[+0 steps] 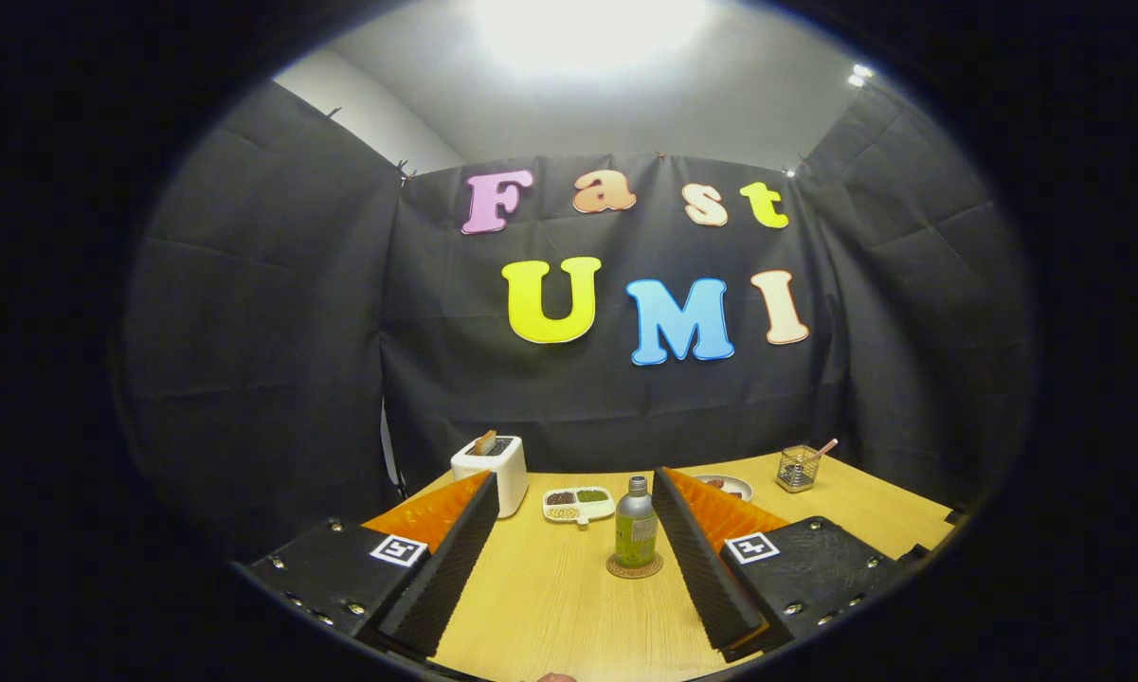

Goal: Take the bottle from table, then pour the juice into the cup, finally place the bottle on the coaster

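Light wood is the surface of the table [550, 606], and most of it between the two fingers is bare. The gripper [573, 488] is released: its fingers stand wide apart, with black ribbed pads [445, 568] on the inner sides, and nothing is between them that they touch. The bottle [636, 524], grey-green with a silver cap, stands upright on the round brown coaster [635, 566]. It is ahead of the fingers and nearer to the right finger, just beside its pad but apart from it. On the left of the bottle there is wide free table up to the left pad.

Beyond the bottle lies a small white dish [578, 504] with three compartments of grains. A white toaster [491, 472] stands behind the tip of the left finger, near the far edge of the table. Behind the right finger there is a plate [730, 485], partly hidden. Further right, close to the far edge, stands a clear glass cup [797, 468] with a pink stick in it. The right edge of the table runs near the right finger's body.
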